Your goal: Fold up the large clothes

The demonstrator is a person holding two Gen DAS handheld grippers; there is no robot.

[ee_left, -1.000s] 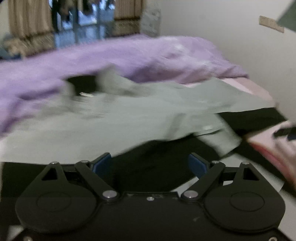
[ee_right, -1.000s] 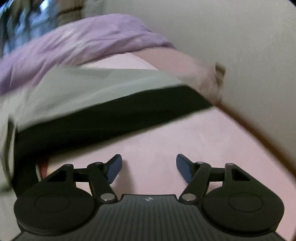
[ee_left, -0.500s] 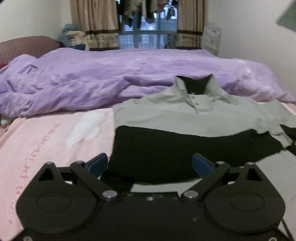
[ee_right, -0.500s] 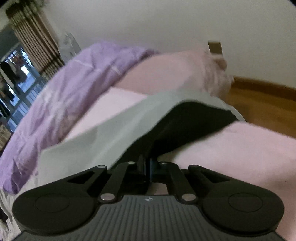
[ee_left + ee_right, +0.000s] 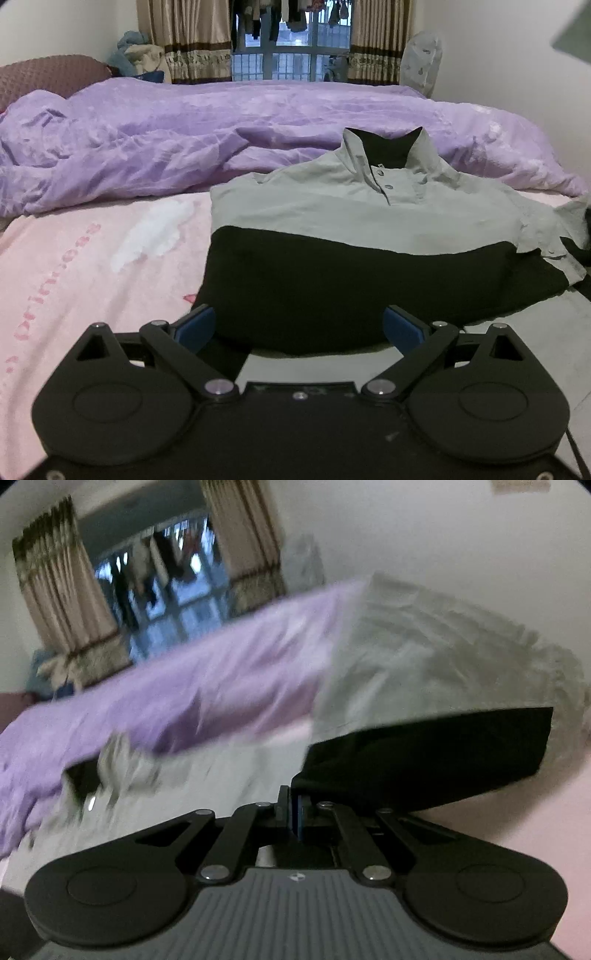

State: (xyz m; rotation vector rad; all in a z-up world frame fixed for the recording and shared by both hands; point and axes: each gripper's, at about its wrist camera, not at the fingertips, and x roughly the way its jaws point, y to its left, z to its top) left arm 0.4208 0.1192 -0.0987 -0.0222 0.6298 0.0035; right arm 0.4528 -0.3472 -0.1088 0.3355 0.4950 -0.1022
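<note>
A grey and black polo shirt lies on the pink bed sheet, collar toward the far side, its left side folded in. My left gripper is open and empty, just in front of the shirt's black lower part. My right gripper is shut on the shirt's right sleeve, grey with a black end, and holds it lifted off the bed. The right wrist view is blurred by motion; the collar shows at lower left.
A crumpled purple duvet covers the far half of the bed. Curtains and a window with hanging clothes stand behind it. A white wall runs along the right. A maroon headboard is at far left.
My right gripper shut on the right sleeve and lifted it, swinging left toward the shirt's middle. My left gripper stayed open and its view steadied in front of the shirt.
</note>
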